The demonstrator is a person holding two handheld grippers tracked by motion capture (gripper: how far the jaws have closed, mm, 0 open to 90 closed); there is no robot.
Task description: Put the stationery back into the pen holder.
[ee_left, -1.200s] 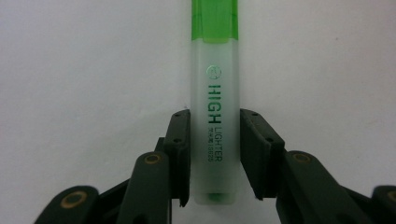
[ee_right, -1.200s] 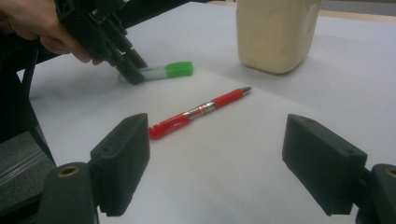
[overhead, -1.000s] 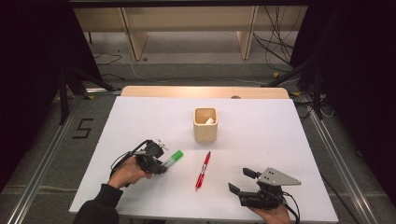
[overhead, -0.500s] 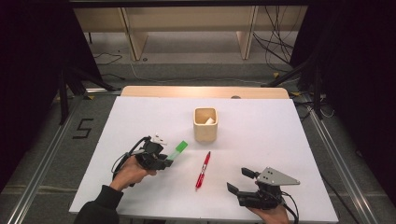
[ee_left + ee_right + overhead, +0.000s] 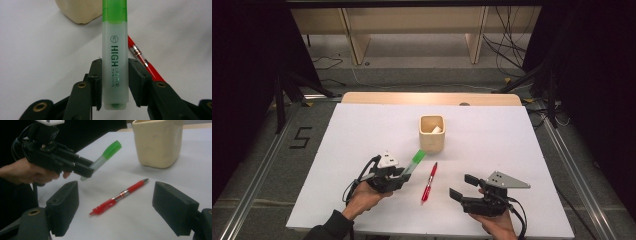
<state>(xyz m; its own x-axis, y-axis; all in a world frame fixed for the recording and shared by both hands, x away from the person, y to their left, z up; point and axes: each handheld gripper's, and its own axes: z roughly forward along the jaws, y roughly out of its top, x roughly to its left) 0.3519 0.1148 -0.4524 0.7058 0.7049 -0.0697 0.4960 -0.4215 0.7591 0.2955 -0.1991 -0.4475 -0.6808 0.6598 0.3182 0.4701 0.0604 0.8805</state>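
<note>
Left tool (image 5: 404, 172): we find it pinching the highlighter (image 5: 115, 62) near its tail, pads flat on both sides, green cap forward and raised off the surface (image 5: 362, 135).
Right tool (image 5: 463, 187): jaws spread, nothing between them, low over the surface's near right part.
Highlighter position: in the high view it lies between the left tool and the cup (image 5: 432, 134), cap end near the cup's near left corner, not touching it.
Step in hand: we judge the highlighter is being carried to the cup.
Method: we advise raising the cap above the rim, tipping the body toward upright over the opening, then releasing only once the lower end is inside; the tail-end grip leaves most of the body free to swing.
Cup contents: a pale item sits inside; we cannot identify it.
Pen (image 5: 429, 182): red, lying on the surface between the tools, apart from both.
Open room: wide bare surface left of and beyond the cup; edges well apart from the work.
</note>
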